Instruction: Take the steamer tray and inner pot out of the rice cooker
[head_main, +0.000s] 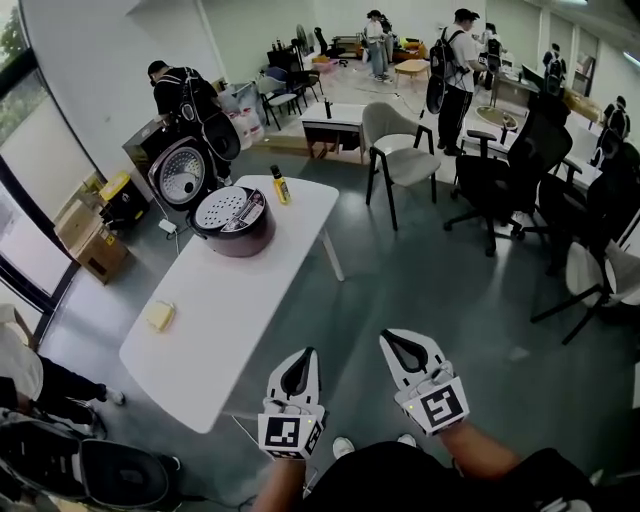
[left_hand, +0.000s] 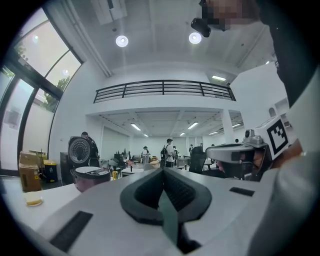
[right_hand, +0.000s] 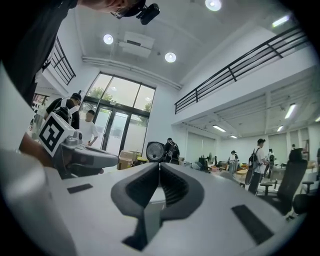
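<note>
The rice cooker (head_main: 236, 228) stands at the far end of the white table (head_main: 230, 310), dark red, its lid (head_main: 181, 172) swung up. A perforated steamer tray (head_main: 229, 208) lies in its top; the inner pot under it is hidden. Both grippers are held level near the table's near end, well short of the cooker. My left gripper (head_main: 298, 363) is shut and empty. My right gripper (head_main: 404, 343) is shut and empty too. In the left gripper view the cooker (left_hand: 91, 177) shows far off left, beyond the shut jaws (left_hand: 162, 171). The right gripper view shows shut jaws (right_hand: 159, 166) and the lid (right_hand: 155, 151).
A yellow sponge (head_main: 160, 316) lies on the table's left side, a small yellow bottle (head_main: 280, 185) beside the cooker. A person in black (head_main: 185, 95) stands behind the table. Office chairs (head_main: 395, 155) and desks fill the room to the right; cardboard boxes (head_main: 90, 240) sit by the window.
</note>
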